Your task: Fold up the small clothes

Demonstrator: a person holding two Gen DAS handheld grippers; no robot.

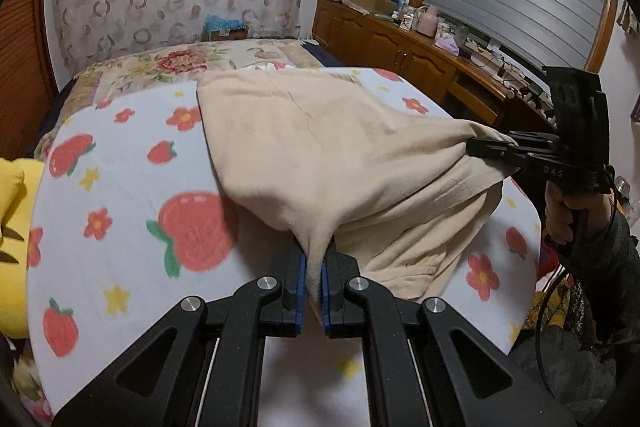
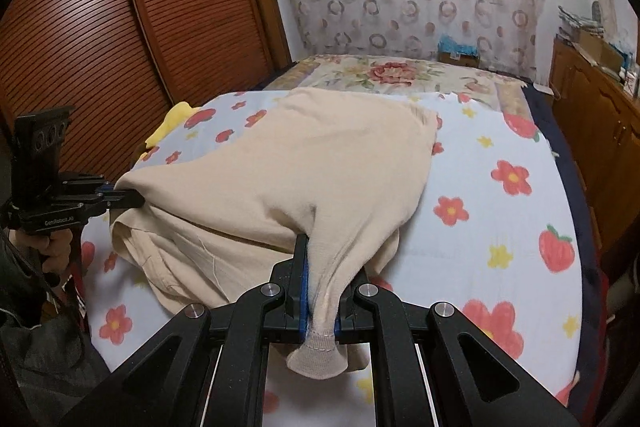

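A beige garment [image 1: 320, 147] lies on the bed, its near edge lifted and stretched between both grippers. My left gripper [image 1: 314, 267] is shut on one corner of the cloth. My right gripper [image 2: 320, 275] is shut on the other corner, where a ribbed cuff [image 2: 316, 355] hangs out behind the pads. The right gripper also shows in the left wrist view [image 1: 486, 147], pinching the cloth at the right. The left gripper shows in the right wrist view [image 2: 128, 199], at the left. A lower layer of the garment [image 2: 192, 259] lies bunched underneath.
The bed carries a white blanket [image 1: 120, 195] with strawberries and flowers. A yellow plush [image 1: 16, 227] lies at the bed's left edge. A wooden cabinet [image 1: 400, 43] with clutter stands right, a slatted wooden wardrobe [image 2: 100, 27] left.
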